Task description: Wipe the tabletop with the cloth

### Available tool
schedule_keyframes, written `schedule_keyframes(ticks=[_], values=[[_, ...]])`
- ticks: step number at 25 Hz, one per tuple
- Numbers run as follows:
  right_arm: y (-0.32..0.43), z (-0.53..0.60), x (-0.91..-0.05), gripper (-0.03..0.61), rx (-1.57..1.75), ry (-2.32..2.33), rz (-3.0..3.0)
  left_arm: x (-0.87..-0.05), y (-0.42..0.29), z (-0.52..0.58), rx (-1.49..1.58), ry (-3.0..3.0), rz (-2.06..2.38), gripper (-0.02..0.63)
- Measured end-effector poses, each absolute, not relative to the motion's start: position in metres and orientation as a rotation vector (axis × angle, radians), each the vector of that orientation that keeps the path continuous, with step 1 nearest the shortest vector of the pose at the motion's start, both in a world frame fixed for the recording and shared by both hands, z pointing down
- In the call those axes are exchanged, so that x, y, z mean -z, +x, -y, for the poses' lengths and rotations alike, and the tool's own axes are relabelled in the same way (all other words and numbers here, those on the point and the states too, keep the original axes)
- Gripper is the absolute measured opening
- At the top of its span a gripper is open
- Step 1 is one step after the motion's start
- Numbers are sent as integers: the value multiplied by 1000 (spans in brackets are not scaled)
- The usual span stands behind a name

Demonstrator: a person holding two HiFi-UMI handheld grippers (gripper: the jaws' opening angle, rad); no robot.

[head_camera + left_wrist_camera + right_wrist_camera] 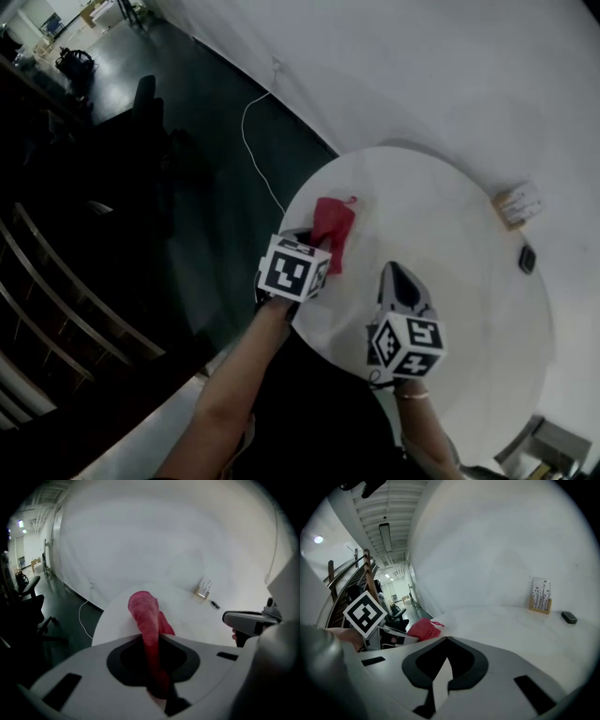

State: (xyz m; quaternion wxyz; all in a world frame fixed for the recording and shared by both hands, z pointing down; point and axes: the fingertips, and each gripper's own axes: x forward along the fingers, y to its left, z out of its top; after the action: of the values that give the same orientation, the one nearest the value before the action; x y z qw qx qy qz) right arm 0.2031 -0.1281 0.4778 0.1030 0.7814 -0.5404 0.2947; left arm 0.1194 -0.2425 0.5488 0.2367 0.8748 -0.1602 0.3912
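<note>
A red cloth (333,228) sticks out ahead of my left gripper (314,246), which is shut on its near end. This is over the left part of the round white table (450,225). In the left gripper view the cloth (146,620) runs up from between the jaws as a bunched roll, and I cannot tell if it touches the tabletop. My right gripper (395,274) is over the table's near middle with its jaws together and nothing in them. Its tips meet in a point in the right gripper view (446,639), where the cloth (423,629) shows to the left.
A small card stand (518,203) and a small dark object (527,258) sit at the table's far right. A white cable (258,141) trails over the dark floor beyond the table. An office chair (142,101) and a railing stand to the left.
</note>
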Motion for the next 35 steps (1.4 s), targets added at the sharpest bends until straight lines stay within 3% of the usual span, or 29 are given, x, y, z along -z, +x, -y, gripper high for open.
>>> schedule_keyframes(ticks=[25,35], values=[[137,180,-474,2,-822,2122,1815,-568,-50,295,-971,2189,884,52],[128,177,-451,2,-757,2123,1879,-522,-83,286,-871,2291,1049,52]])
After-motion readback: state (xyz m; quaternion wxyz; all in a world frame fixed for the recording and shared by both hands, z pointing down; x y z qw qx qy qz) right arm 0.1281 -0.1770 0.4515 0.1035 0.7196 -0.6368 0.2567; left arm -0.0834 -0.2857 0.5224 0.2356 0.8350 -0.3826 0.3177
